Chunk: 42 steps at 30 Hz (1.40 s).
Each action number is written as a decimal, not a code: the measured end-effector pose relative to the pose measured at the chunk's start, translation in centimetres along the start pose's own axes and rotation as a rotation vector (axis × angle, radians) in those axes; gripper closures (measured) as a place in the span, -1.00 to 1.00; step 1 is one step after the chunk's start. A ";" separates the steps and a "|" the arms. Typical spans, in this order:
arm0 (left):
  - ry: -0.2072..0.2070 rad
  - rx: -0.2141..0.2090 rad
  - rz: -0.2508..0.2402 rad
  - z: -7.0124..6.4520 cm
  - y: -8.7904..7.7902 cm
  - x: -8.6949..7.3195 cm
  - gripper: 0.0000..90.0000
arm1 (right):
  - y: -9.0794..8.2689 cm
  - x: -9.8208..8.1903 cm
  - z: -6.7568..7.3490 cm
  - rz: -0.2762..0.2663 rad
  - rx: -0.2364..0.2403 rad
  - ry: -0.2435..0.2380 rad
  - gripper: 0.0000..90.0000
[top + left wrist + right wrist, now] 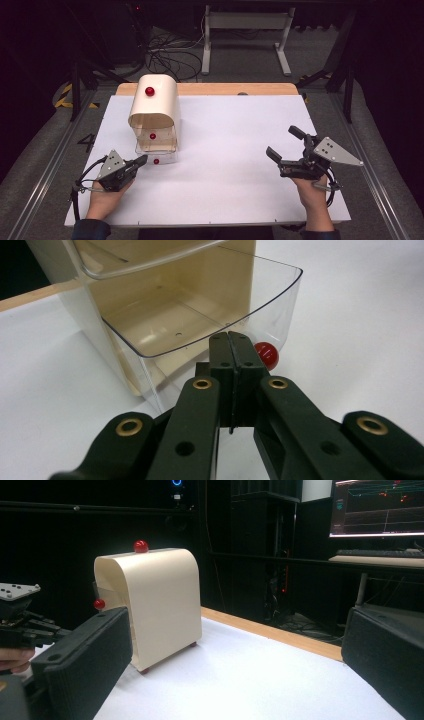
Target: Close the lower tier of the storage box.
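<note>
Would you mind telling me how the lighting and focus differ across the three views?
High view: the white table is evenly lit, the surroundings dark, and the cabinet is fairly sharp. Left gripper view: the clear drawer shows light reflections along its rim, and the left gripper is crisp. Right gripper view: the background is very dark apart from a bright monitor; the near jaws look soft.

White table [240, 150], monitor [377, 507] beyond.

Bright overhead light on the white table [225, 150], dark surroundings, soft shadows, slightly blurry close-up views
</note>
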State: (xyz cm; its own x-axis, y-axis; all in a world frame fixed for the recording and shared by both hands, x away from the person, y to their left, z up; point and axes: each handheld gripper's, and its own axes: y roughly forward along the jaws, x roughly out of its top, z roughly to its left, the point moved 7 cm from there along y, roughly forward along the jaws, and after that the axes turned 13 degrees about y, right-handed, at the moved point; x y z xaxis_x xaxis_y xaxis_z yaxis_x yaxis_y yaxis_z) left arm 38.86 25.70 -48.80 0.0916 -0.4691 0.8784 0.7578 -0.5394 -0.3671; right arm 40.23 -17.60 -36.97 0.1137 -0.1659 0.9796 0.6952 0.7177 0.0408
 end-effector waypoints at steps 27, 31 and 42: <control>-0.037 0.040 -0.005 0.6 1.0 0.1 0.99 | 0.1 -0.1 0.2 0.001 0.001 -0.020 -0.99; -0.042 0.051 -0.008 0.7 1.3 0.2 0.99 | 0.1 -0.1 0.2 0.004 0.003 -0.023 -0.99; -0.062 0.084 -0.016 1.0 1.9 0.2 0.99 | 0.2 -0.2 0.3 0.007 0.007 -0.023 -0.99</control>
State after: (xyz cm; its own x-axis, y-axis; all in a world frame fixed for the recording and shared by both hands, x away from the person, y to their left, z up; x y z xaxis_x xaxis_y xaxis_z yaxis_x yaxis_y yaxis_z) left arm 40.93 25.31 -49.04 0.1170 -0.4149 0.9023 0.8106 -0.4851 -0.3282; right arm 40.09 -17.20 -37.09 0.1023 -0.1455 0.9841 0.6896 0.7234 0.0353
